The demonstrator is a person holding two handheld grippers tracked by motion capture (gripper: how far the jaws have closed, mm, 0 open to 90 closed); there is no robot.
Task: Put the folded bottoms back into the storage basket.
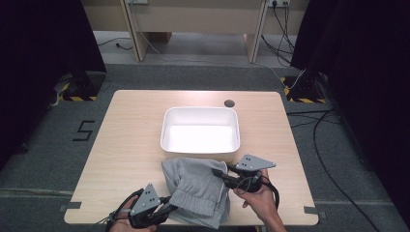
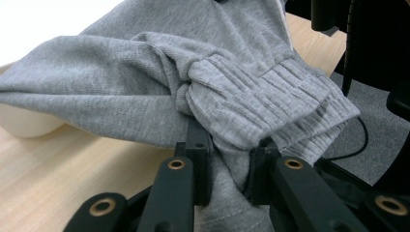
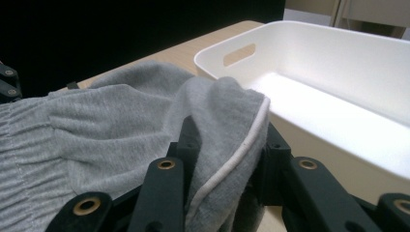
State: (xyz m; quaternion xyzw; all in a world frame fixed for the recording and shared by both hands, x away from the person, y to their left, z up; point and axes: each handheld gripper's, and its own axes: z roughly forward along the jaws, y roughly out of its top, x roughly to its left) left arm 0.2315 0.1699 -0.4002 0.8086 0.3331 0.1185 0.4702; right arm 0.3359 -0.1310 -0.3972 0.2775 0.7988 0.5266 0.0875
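Beside the white tub (image 1: 200, 129), both the left gripper (image 1: 167, 209) and right gripper (image 1: 218, 173) clamp the grey garment (image 1: 196, 191).

We see soft grey clothes (image 1: 196, 188) with a white stripe, a white tub (image 1: 200, 133), and a light brown table (image 1: 130, 140).

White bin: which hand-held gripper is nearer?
Right. The right hand-held gripper grips the grey garment just beside the white bin; the left hand-held gripper holds it near the table's front edge.
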